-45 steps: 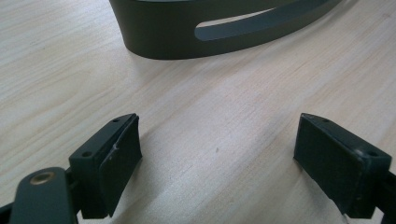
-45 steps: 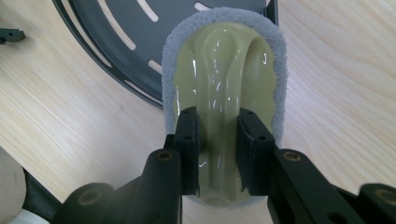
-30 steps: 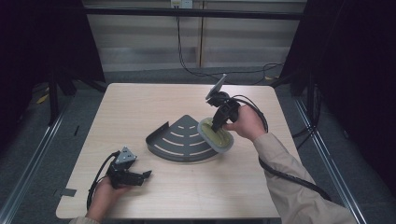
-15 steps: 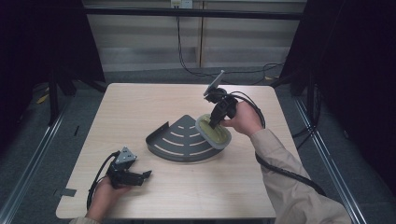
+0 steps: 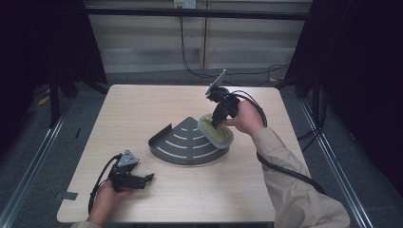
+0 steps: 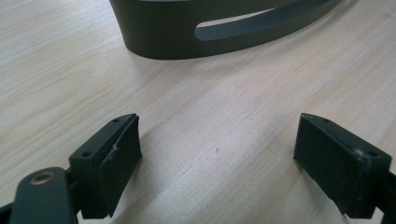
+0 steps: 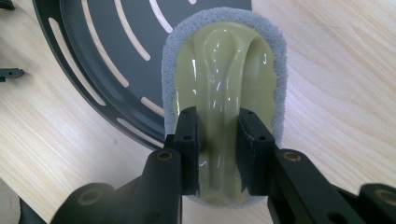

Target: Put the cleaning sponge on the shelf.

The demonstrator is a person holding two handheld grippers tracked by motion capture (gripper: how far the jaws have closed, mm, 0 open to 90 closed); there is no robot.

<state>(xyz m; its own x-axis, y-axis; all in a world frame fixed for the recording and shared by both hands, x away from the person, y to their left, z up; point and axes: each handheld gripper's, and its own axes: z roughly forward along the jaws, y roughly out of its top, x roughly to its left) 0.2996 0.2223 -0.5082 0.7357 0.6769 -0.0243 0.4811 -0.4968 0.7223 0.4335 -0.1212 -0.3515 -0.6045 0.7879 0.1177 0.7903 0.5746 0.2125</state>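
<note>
Since half a second ago, right gripper (image 7: 217,154) is holding steady, jaws clamping scrubber (image 7: 224,93) ridge at rack (image 5: 187,142) right edge; left gripper (image 6: 219,158) is idling wide open, empty; scrubber risks sliding off onto table (image 5: 142,109) if pushed outward.

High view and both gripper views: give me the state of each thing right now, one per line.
Right gripper: shut on the scrubber's raised handle.
Scrubber: held, grey pad edge over the rack's rim, partly over the table.
Rack: flat on the table, slotted, nothing else on it.
Left gripper: open, nothing between its jaws, low over the table near the rack.
Table: bare wood.
</note>
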